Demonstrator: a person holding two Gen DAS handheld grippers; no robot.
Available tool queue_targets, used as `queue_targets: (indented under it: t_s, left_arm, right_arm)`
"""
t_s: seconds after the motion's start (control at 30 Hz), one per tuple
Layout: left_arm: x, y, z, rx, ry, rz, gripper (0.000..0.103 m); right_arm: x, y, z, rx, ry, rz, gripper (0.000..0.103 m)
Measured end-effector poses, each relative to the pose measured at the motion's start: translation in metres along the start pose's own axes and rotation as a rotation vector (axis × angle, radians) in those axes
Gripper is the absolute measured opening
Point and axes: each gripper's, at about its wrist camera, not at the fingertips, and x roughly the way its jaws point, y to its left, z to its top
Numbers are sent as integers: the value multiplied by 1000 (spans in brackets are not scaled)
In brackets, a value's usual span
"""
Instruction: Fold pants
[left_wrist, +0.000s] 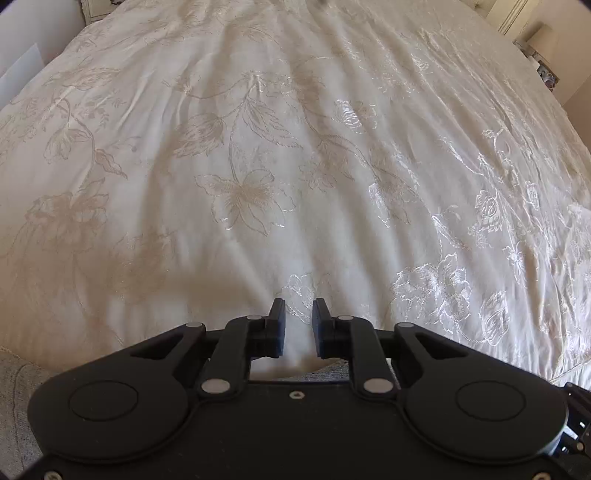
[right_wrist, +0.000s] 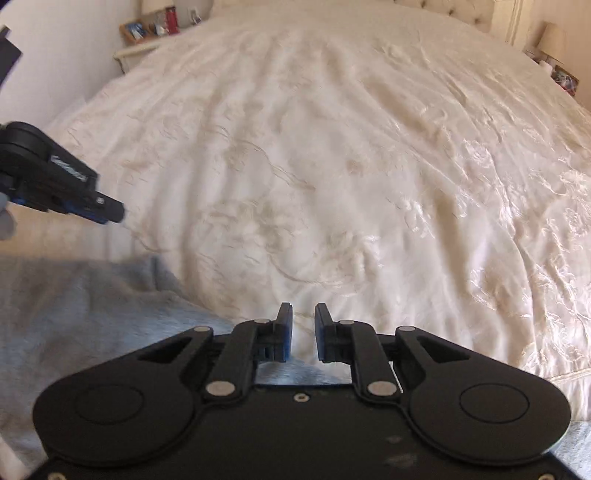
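Observation:
Grey pants lie on the near edge of a cream floral bedspread, at the lower left of the right wrist view and passing under the right gripper. A grey strip of them shows at the bottom left of the left wrist view. My left gripper is open and empty above the bedspread. It also shows from the side in the right wrist view, above the pants' far edge. My right gripper is open and empty, just past the pants' edge.
A bedside table with small items stands at the far left of the bed. A lamp and more items stand at the far right. A tufted headboard is at the far end.

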Motion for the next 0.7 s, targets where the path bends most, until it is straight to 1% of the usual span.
queue_targets:
  t_s: [0.07, 0.17, 0.27, 0.37, 0.4, 0.43, 0.47, 0.57, 0.63, 0.7]
  left_arm:
    - [-3, 3, -3, 31, 2, -4, 25]
    - [-6, -1, -11, 97, 6, 10, 25]
    - [-14, -3, -21, 132, -6, 5, 25]
    - [-22, 2, -30, 123, -3, 3, 25]
    - [-24, 5, -34, 116, 4, 0, 25]
    - [-25, 8, -37, 109, 10, -2, 25]
    - [-26, 10, -42, 101, 19, -3, 25]
    - [-27, 19, -58, 75, 49, -3, 25]
    - [-25, 25, -68, 67, 72, 3, 25]
    - [-24, 31, -77, 65, 87, 13, 25]
  right_arm:
    - [-10, 18, -3, -34, -12, 80, 16]
    - [-11, 46, -6, -101, -14, 122, 16]
    - [-3, 56, 10, -66, -20, 189, 16]
    - [12, 56, 37, -24, -13, 244, 17]
    - [20, 57, 45, -19, 24, 278, 17]
    - [32, 58, 52, -17, 82, 308, 17]
    - [41, 60, 55, -30, 122, 323, 17]
    - [63, 71, 55, -110, 203, 329, 17]
    - [74, 76, 52, -135, 254, 322, 17]
    - [76, 79, 50, -140, 269, 349, 15]
